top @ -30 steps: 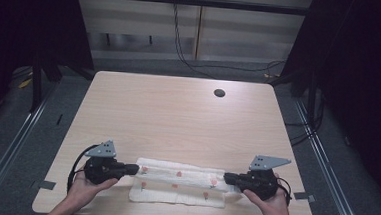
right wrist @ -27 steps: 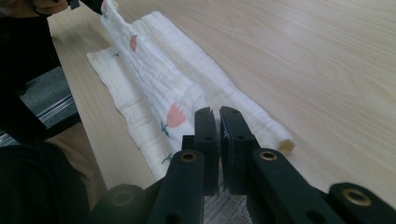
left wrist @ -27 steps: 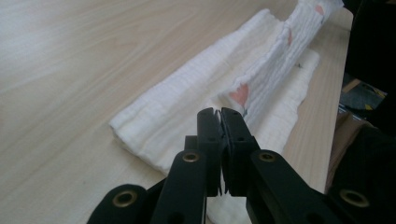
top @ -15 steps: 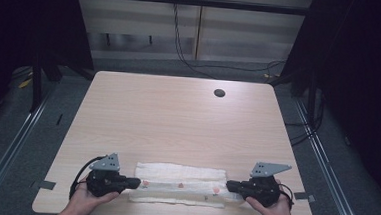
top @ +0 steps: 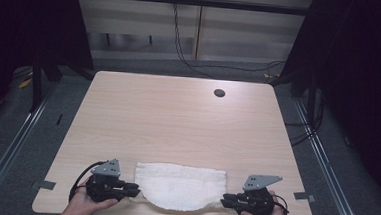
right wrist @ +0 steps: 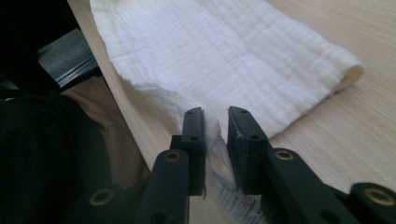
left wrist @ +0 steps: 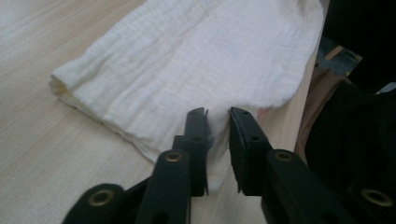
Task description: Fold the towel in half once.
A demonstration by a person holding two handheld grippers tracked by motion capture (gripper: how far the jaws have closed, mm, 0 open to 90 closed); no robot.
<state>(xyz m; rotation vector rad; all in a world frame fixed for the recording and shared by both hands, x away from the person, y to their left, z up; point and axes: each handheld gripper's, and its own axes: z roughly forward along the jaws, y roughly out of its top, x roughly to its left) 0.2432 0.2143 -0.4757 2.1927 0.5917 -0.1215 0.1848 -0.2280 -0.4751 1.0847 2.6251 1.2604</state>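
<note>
At the near edge of the table, the left gripper and the right gripper lay level, each in a hand, pointing inward at opposite ends of a folded white cloth. Both pairs of jaws had just been opening. In the left gripper view the left gripper stood slightly spread, with a corner of the cloth lying in the gap, the pads no longer pressing on it. In the right gripper view the right gripper was likewise slightly parted, a bit of the cloth and its printed label between the jaws, not pinched.

The cloth lay flat on the tabletop between the two tools, its near edge sagging a little over the table's front edge. Farther off, the wooden surface ran bare to a small dark round hole near the far right side. Beyond the table, cables hung down to the floor.
</note>
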